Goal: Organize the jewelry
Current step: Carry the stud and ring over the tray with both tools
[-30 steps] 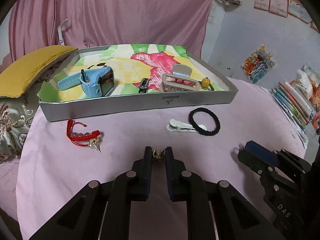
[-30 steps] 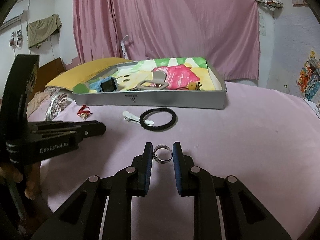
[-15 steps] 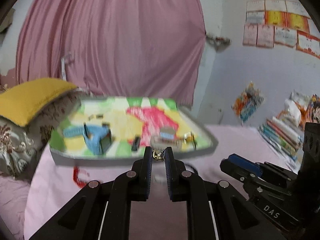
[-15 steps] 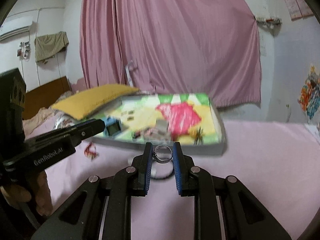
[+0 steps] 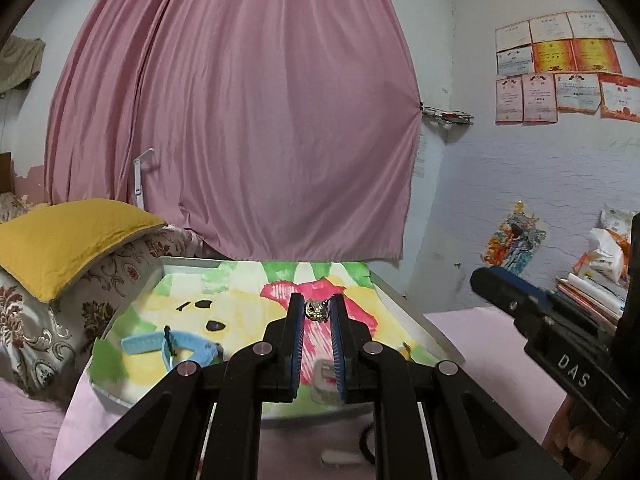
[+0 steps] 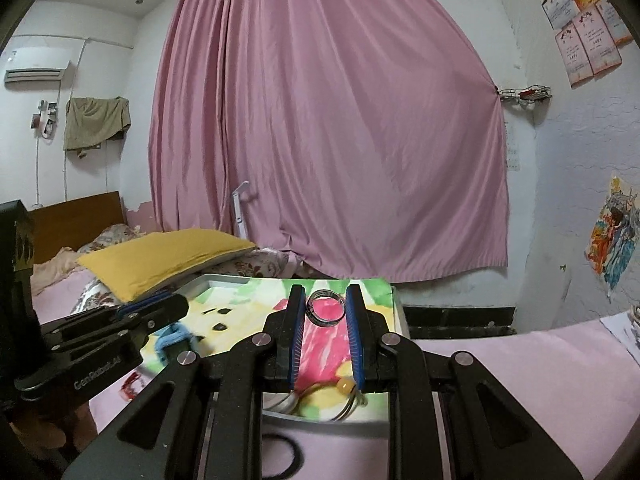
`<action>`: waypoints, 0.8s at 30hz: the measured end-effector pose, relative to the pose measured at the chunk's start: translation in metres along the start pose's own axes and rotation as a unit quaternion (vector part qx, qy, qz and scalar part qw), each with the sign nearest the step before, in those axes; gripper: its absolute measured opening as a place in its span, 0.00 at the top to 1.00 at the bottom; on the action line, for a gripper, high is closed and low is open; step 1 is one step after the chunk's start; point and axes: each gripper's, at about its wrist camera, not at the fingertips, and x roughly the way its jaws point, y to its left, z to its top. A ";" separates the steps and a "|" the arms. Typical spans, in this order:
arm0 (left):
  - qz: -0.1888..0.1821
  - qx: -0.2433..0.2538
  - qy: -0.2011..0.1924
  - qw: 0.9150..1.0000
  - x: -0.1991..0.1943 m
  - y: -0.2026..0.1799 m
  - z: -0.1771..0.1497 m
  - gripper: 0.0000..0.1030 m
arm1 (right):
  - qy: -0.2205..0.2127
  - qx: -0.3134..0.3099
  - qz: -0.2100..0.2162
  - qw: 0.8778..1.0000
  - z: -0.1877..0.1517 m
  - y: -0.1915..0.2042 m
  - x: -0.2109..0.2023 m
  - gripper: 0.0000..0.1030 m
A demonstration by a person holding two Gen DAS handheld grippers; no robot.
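Both of my grippers have come up from the pink cloth since a second ago, and the tray, which was far ahead of my jaws before, is now just below and ahead of them.

My left gripper (image 5: pixel 316 312) is closed on a small gold trinket (image 5: pixel 317 309). It sits between the tips of the blue pads, pinched from both sides, and I cannot tell exactly what kind of piece it is. My right gripper (image 6: pixel 326 306) is clamped on a silver ring (image 6: pixel 325 307), which stands between the fingertips with its hole facing the camera. Both pads touch its rim.

Under and beyond my left jaws lies the tray (image 5: pixel 416 312), lined with a paper painted in green, yellow and pink. On this paper, to the left of my left jaws, lies a light blue watch (image 5: pixel 176 346). Just below my right jaws, near the front wall of the tray, I see a yellow bead (image 6: pixel 346 386) on a wire piece. A black hair band (image 6: pixel 280 456) lies on the pink cloth (image 6: pixel 520 360) under my right gripper, in front of the tray.

To the left of the tray there is a yellow pillow (image 5: pixel 64 240), and behind everything hangs a pink curtain (image 5: pixel 248 120).
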 end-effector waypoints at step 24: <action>0.022 -0.012 0.201 0.979 0.078 0.009 -0.025 0.88 | 0.232 0.071 0.038 0.969 -0.049 -0.024 0.097 0.83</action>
